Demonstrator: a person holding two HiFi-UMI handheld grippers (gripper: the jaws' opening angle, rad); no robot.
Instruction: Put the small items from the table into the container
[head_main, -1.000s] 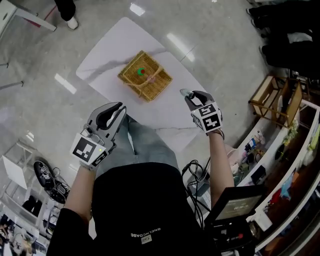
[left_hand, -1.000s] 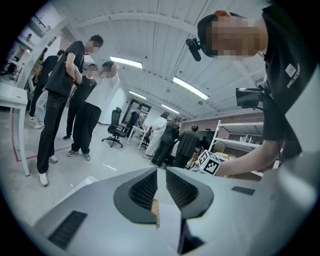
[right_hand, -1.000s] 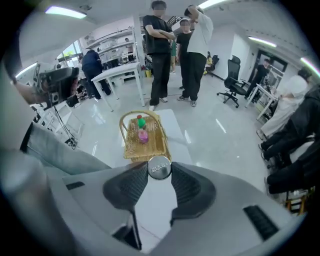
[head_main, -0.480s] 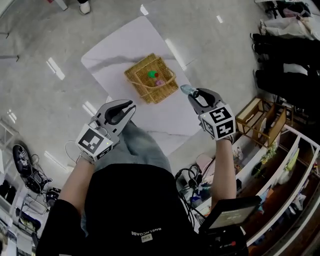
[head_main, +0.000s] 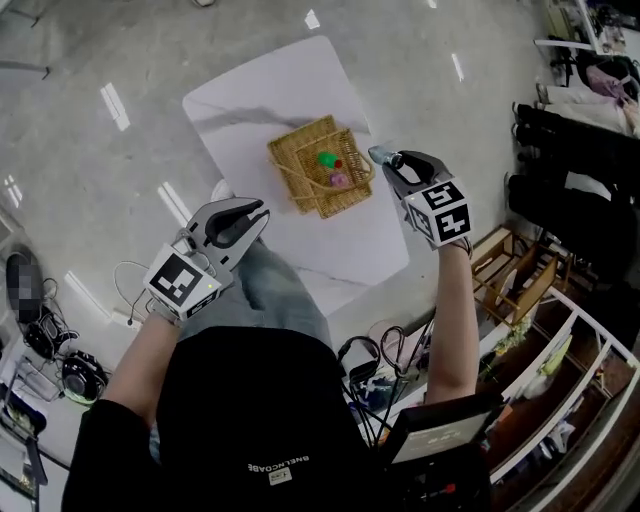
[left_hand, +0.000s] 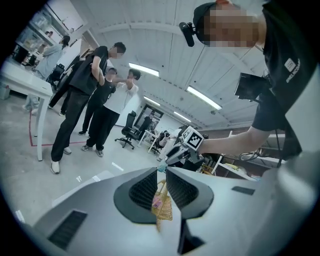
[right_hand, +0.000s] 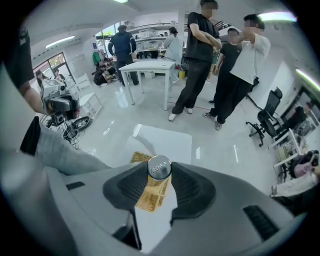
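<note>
On bench: woven wicker basket (head_main: 300, 150), by the white marble bench's (head_main: 260, 100) right edge.
In basket: small green item (head_main: 326, 158), small pink item (head_main: 340, 179).

Left gripper (left_hand: 159, 173) ajar; right gripper (head_main: 387, 160) on small item (right_hand: 159, 168)

Tabletop (head_main: 270, 90) bare all round the basket (head_main: 290, 150): wide free room on the far side, left side and near corner. Basket top open, but the handle (head_main: 305, 185) arches across it. Green item (head_main: 326, 158) and pink item (head_main: 340, 178) take part of the inside. Right gripper (head_main: 385, 158) hangs at the right rim and blocks that side. Knee (head_main: 270, 285) crowds the near-left edge, with the left gripper (head_main: 255, 208) above it.
</note>
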